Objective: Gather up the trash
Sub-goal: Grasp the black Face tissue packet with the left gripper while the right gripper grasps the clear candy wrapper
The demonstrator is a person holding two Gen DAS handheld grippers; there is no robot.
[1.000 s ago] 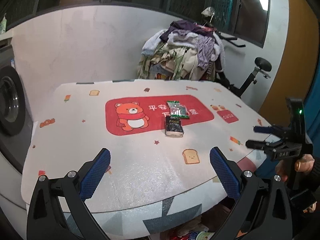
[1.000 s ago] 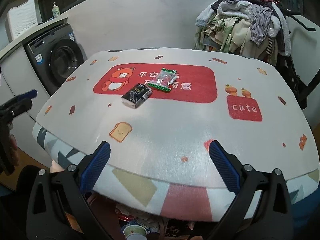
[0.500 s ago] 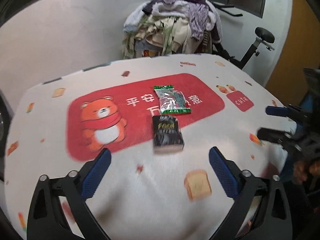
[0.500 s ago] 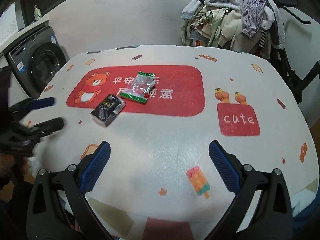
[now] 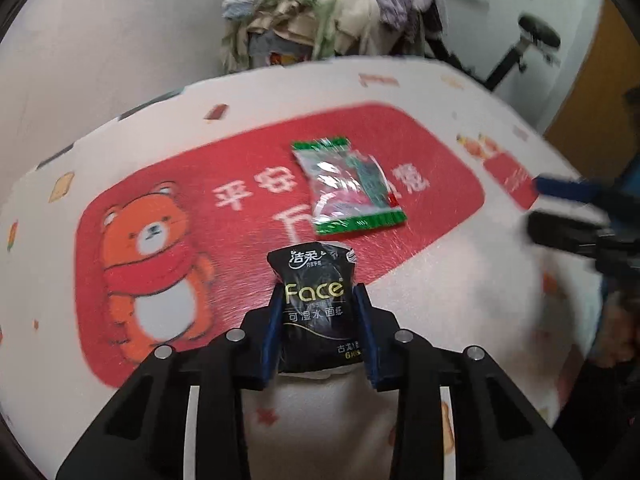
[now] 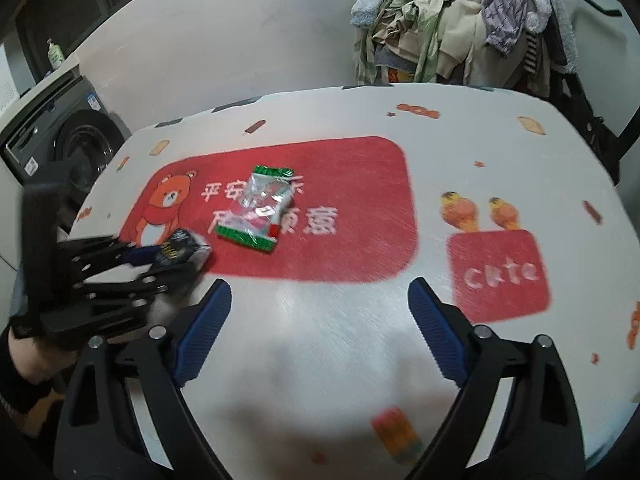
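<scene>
My left gripper [image 5: 318, 300] is shut on a black "Face" tissue pack [image 5: 314, 304], gripping it by both long sides on the table. The same gripper and pack [image 6: 182, 250] show at the left of the right wrist view. A clear snack wrapper with green ends [image 5: 346, 186] lies just beyond the pack on the red bear print; it also shows in the right wrist view [image 6: 258, 208]. My right gripper [image 6: 320, 304] is open and empty over the white part of the tablecloth, to the right of the pack.
The table [image 6: 500, 140] has a white cloth with a red bear panel. A heap of clothes [image 6: 460, 20] and an exercise bike [image 5: 532, 44] stand behind it. A washing machine [image 6: 76, 148] stands at the left.
My left gripper moved forward to the black tissue pack and closed on it. My right gripper moved forward over the table, still open.
</scene>
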